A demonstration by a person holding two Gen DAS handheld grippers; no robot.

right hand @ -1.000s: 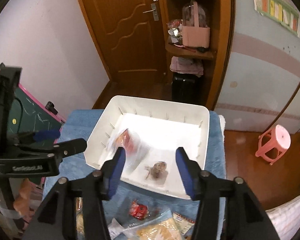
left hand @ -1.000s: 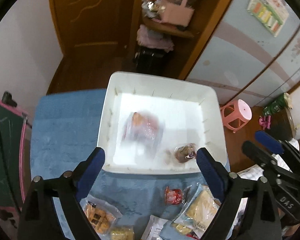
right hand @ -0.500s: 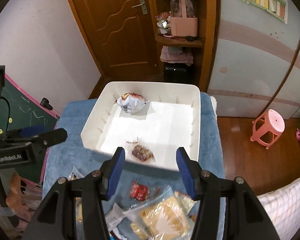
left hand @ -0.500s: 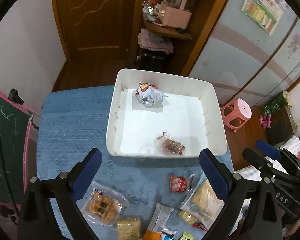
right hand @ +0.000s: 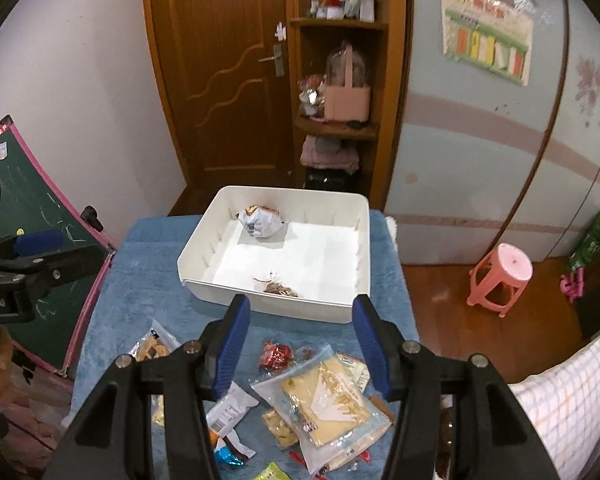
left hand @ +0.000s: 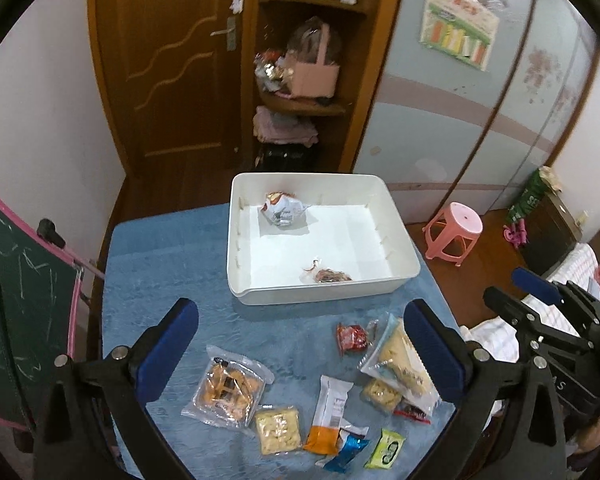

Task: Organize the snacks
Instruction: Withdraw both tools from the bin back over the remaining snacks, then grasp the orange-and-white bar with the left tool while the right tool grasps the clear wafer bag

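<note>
since a second ago you pulled both grippers back and up: the white plastic bin (left hand: 404,264), then close under them, now sat farther off on the fuzzy blue cloth (left hand: 160,264). the crinkled wrapper (left hand: 282,210) that was a blur mid-air lay at the bin's far left, the small clear pouch (left hand: 327,276) by its near wall. your left gripper (left hand: 300,344) was spread wide and held nothing; your right gripper (right hand: 302,346) was likewise open and empty. loose glossy packets stayed on the cloth: a square cracker pack (left hand: 278,430), a red sweet (left hand: 352,338), a clear cookie bag (left hand: 228,390). "georobot.ai" partly showed on the left gripper's body.
</note>
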